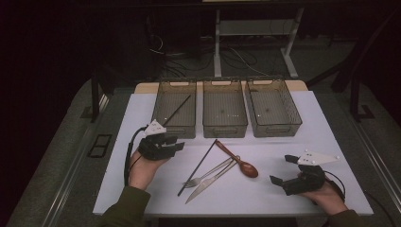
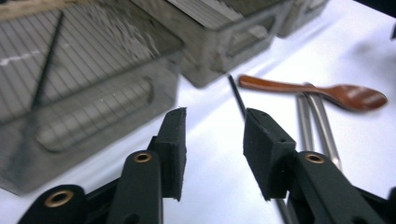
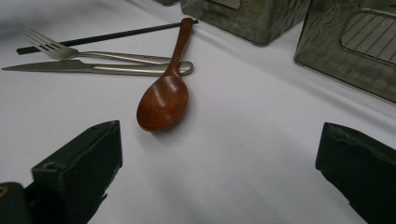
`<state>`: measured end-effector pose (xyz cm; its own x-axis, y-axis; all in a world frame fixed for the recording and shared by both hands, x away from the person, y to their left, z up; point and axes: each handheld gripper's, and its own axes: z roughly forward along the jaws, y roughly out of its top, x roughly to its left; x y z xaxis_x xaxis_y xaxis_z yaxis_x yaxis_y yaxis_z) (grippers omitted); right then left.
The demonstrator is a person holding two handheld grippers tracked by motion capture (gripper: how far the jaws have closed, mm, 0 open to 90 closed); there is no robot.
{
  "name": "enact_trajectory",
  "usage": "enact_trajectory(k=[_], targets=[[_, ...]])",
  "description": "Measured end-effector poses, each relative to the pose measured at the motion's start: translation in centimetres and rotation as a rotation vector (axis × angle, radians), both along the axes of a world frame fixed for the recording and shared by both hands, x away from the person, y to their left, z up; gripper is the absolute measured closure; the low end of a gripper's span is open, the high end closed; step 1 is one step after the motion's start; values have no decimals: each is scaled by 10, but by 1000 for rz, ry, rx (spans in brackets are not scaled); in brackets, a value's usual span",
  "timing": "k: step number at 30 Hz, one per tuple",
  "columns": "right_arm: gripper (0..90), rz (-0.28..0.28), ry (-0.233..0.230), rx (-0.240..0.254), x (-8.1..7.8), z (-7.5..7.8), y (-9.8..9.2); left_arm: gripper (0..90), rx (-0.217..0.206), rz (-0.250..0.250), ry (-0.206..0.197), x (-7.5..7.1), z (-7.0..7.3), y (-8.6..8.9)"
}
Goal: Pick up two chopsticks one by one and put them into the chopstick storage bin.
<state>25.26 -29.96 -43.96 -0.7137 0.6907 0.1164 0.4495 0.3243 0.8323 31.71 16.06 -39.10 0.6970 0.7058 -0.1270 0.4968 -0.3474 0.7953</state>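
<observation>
On the white table top (image 1: 293, 137) lie a brown wooden spoon (image 1: 241, 163), a metal fork (image 1: 208, 172), a metal knife (image 1: 208, 182) and a black chopstick (image 1: 196, 168), bunched at the middle. A second black chopstick (image 1: 177, 111) leans inside the left bin (image 1: 175, 128). My left gripper (image 1: 175, 144) hovers just in front of that bin, open, nothing between its fingers; its own view has the table chopstick (image 2: 236, 95) and spoon (image 2: 317, 91) beyond the left gripper (image 2: 215, 116). My right gripper (image 1: 281, 169) rests at the front right, open wide, with the spoon (image 3: 163, 100) ahead of the right gripper (image 3: 222, 133).
Three smoky see-through bins stand in a row at the back; the middle bin (image 1: 224, 128) and right bin (image 1: 276, 128) hold nothing I can see. The table's front edge runs close to both hands. Dark floor, cables and desk legs lie beyond the table.
</observation>
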Motion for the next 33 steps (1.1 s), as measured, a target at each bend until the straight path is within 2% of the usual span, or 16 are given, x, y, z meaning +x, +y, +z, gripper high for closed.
enact_trajectory(k=[6,14,16,20,26,33], targets=[[1,1,0,-3,0,0,0,648,29,-26,18,-20,-11,-7],[1,1,-2,-4,-1,0,0,703,28,-55,60,-36,-26,-15],[1,0,-2,-5,-1,0,0,711,48,-71,72,-36,-30,-18],[1,1,-1,-5,-1,1,0,740,56,-96,100,-37,-36,-25],[1,2,-3,-5,-2,1,0,751,94,-122,114,-37,-44,-34],[1,3,-5,-6,-1,1,0,763,95,-124,140,-35,-50,-38]])
